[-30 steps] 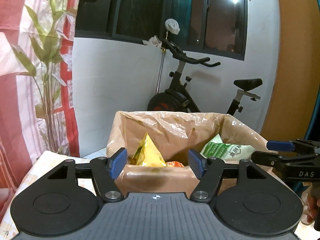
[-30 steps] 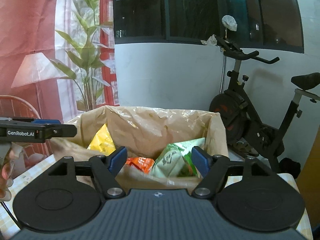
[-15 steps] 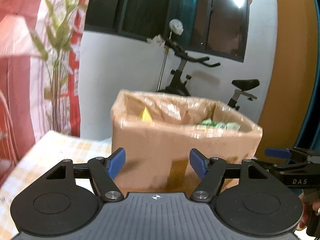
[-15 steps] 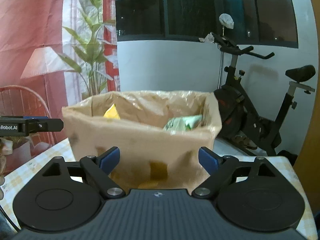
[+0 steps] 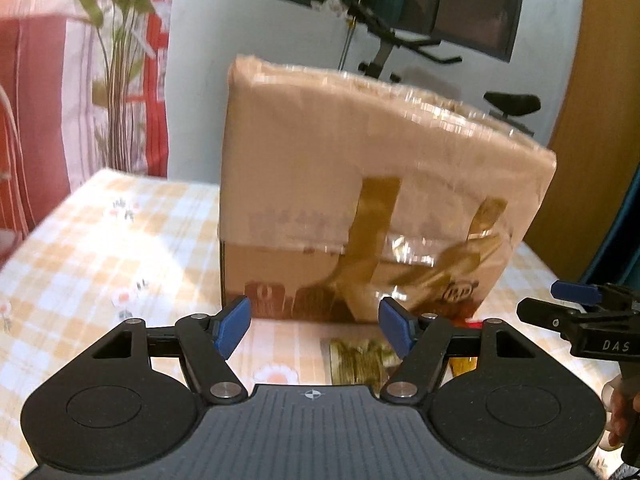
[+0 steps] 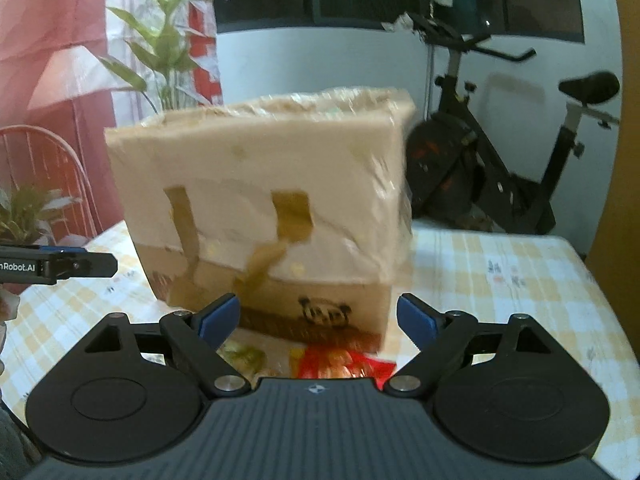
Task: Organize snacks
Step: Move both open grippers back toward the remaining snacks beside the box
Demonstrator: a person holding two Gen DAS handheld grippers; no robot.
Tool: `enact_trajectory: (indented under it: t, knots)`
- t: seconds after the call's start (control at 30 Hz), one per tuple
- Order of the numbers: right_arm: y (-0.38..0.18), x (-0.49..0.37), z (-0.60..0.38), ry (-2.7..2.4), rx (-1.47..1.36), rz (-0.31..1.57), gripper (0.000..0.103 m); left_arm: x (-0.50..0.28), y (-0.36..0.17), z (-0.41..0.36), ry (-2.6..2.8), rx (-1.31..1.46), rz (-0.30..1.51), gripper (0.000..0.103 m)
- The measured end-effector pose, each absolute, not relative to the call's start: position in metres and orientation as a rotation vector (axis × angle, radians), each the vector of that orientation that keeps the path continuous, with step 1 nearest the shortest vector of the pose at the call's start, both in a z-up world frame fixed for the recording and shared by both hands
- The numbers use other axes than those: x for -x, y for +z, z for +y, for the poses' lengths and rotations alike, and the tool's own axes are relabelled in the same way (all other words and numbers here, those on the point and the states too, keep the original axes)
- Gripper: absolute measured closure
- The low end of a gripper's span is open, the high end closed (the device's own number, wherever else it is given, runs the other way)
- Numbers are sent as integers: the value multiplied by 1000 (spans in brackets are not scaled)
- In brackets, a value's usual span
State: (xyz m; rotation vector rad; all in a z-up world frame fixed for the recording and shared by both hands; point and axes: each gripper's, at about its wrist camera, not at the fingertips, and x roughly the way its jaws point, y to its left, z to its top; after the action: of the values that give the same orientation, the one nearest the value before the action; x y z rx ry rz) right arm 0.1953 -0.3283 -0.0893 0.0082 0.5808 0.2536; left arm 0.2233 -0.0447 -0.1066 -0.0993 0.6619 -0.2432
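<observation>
Both grippers low at the box, reaching for loose snacks

Left gripper (image 5: 314,326) and right gripper (image 6: 318,318) are wide open, empty. Cardboard box (image 6: 264,208) stands on the checked table (image 6: 500,276); gold packet (image 5: 360,360) and red packet (image 6: 344,362) lie before it. Next, probably: close on one.

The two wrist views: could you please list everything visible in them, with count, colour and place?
cardboard box: one, brown, plastic-lined, mid-table
tablecloth: one, yellow-white check, covering table
gold snack packet: one, before box, between left gripper's fingers
red snack packet: one, before box, between right gripper's fingers
exercise bike: one, black, behind table
plant: one, green, by the red curtain
left gripper: one, black, blue pads, open
right gripper: one, black, blue pads, open
</observation>
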Motion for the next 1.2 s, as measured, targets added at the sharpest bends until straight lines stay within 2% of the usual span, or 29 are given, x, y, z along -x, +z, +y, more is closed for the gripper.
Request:
enact_trajectory:
  t: [0.4,0.73,0.93,1.1,1.2]
  knots:
    - [-133,-202,-338,216,25,693,17,-226,-130,-48,-249,110,751,31]
    - [-158,-240,-343,182,-43,743,18,-230,-140,-52,-247,103,786,31]
    - [-173,-252,-340,206,-52,778,22,-232,-146,-55,-253,96,804,31]
    - [-175,-239,-339,232,-59,743,33,-233,-148,-59,-261,90,817,31]
    - [-174,-236,-337,243,-43,731,36,-232,-148,-59,-263,89,814,31]
